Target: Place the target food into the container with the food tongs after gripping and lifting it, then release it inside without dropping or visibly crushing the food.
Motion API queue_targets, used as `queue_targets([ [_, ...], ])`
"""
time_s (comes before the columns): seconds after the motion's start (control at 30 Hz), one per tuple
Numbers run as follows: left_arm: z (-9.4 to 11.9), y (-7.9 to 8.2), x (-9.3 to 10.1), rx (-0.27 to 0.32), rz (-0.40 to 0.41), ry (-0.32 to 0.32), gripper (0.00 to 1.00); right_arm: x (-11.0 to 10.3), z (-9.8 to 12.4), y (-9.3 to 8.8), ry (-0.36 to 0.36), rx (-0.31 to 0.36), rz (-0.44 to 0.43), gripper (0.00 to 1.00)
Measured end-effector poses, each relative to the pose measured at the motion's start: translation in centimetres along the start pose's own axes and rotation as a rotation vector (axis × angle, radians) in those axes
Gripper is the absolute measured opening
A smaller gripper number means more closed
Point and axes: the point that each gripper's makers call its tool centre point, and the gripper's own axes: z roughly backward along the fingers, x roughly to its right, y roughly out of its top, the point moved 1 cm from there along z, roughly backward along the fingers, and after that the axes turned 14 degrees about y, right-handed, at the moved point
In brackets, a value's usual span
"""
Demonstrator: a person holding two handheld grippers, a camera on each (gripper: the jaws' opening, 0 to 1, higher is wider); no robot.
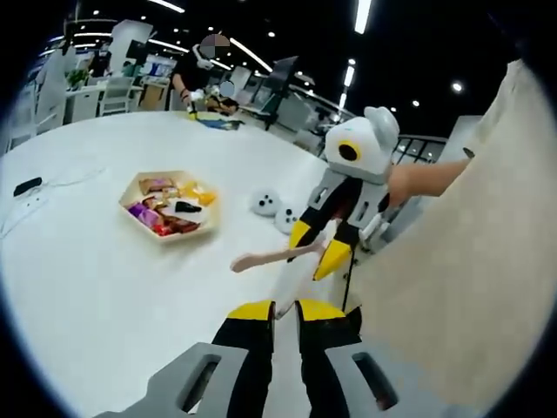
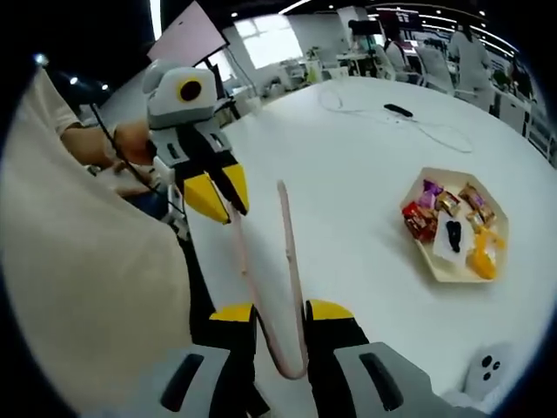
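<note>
Pink food tongs (image 2: 289, 252) rise in a narrow U between the jaws of my right gripper (image 2: 280, 312), which is shut on them near their bend. My left gripper (image 2: 222, 196) comes in from the upper left and pinches the tip of the tongs' left arm. In the left gripper view, one tong arm (image 1: 270, 255) sticks out leftward from my right gripper (image 1: 318, 246), and the other arm runs down into my left gripper (image 1: 285, 306). A cream hexagonal tray (image 1: 130, 198) (image 2: 435, 270) of wrapped sweets lies on the white table, well away from both grippers.
Two small white dotted objects (image 1: 265, 202) (image 2: 487, 370) lie beside the tray. A black device with a cable (image 2: 398, 110) (image 1: 26, 185) rests farther off. The person's beige clothing (image 1: 470, 261) (image 2: 78, 287) is close beside the grippers. People and desks stand beyond the table.
</note>
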Motion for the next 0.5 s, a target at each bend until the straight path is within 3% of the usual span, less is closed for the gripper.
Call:
queue_targets([
  [0.5, -1.4, -0.2, 0.0, -0.020, 0.034, -0.003, 0.09, 2.4, -1.0, -1.6, -0.064, -0.172, 0.088, 0.21],
])
